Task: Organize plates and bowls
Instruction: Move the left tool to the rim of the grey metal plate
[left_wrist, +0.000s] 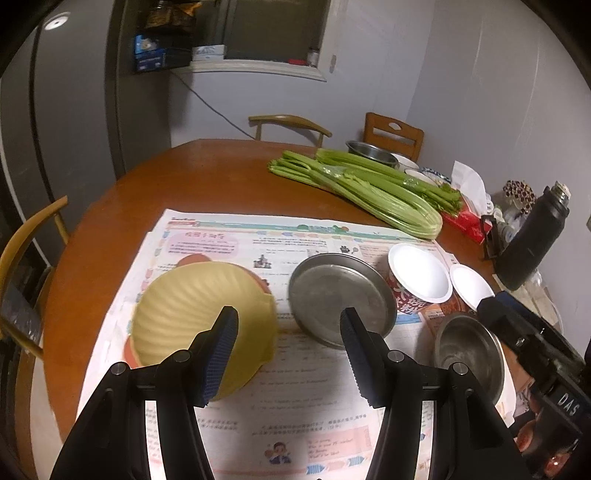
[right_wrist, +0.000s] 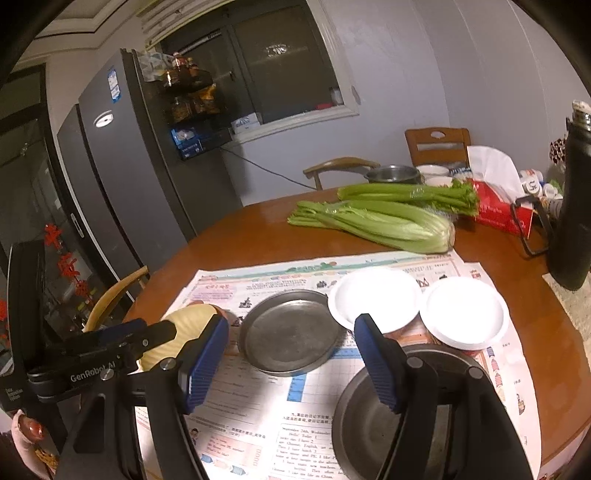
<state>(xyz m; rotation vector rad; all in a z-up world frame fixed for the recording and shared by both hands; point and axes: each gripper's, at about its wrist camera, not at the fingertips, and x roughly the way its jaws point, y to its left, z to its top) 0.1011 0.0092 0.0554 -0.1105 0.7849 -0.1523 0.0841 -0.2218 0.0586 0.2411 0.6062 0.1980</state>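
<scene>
Ribbed bowl (left_wrist: 199, 314) left of metal plate (left_wrist: 341, 297); two paper bowls (left_wrist: 419, 271) right; celery (left_wrist: 369, 188) behind.

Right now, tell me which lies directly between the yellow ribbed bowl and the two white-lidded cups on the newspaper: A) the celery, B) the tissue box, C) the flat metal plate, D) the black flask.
C: the flat metal plate sits on the newspaper with the yellow ribbed bowl to its left and the white-lidded cups to its right.
</scene>
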